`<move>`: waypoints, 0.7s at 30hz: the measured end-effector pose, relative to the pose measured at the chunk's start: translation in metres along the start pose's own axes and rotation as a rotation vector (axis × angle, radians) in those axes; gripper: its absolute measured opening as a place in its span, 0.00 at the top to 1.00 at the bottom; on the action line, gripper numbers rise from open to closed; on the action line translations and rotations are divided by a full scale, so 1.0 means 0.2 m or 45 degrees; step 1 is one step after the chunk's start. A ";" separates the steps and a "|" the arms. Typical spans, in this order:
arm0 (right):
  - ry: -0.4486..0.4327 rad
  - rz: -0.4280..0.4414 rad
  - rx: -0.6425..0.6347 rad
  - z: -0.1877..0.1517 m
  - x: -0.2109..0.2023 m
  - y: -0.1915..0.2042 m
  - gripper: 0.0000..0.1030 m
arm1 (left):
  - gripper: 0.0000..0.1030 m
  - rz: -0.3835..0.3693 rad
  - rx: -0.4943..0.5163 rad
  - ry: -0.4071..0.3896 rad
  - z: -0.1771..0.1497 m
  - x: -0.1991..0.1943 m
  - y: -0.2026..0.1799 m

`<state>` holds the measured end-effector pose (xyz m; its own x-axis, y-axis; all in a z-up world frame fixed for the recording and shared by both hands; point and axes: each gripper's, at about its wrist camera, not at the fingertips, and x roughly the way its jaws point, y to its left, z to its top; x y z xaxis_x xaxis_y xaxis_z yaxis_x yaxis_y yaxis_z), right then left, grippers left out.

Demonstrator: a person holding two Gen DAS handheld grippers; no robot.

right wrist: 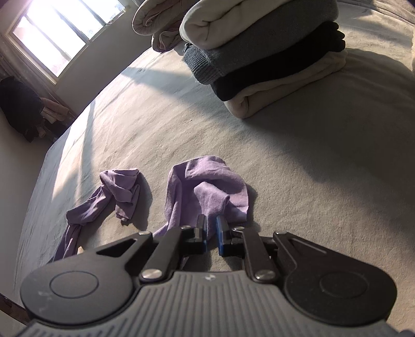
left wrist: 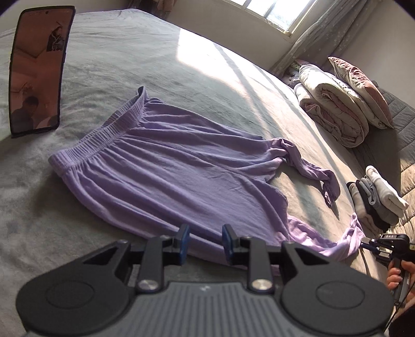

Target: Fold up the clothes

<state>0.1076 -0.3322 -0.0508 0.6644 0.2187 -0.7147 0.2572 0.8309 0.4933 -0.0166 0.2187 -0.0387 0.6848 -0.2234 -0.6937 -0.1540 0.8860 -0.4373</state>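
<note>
Two grippers work at the near edge of the purple trousers, which lie across the grey bed, waistband far left, legs trailing right. The left gripper hovers with jaws apart over the near leg edge. The right gripper, nearer the cuffs, appears nearly closed on the near cuff.

A bedroom in a home.
A wide bed with a grey cover, a rolled quilt and pillow, a curtained window, stacked folded clothes.
</note>
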 end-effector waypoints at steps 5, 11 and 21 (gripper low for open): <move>0.002 0.006 -0.020 -0.02 0.01 0.01 0.81 | 0.70 0.088 -0.141 -0.010 -0.01 -0.09 0.18; -0.031 -0.002 -0.046 -0.04 0.00 0.02 0.61 | 0.72 0.179 -0.268 -0.082 0.01 -0.09 0.32; -0.161 -0.022 -0.070 -0.08 0.02 0.00 0.97 | 0.96 0.178 -0.268 -0.167 0.02 0.00 0.29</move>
<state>0.1002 -0.3226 -0.0615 0.7444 0.1408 -0.6527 0.2325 0.8617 0.4511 -0.0225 0.2725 -0.0624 0.7305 -0.0382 -0.6818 -0.3887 0.7976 -0.4612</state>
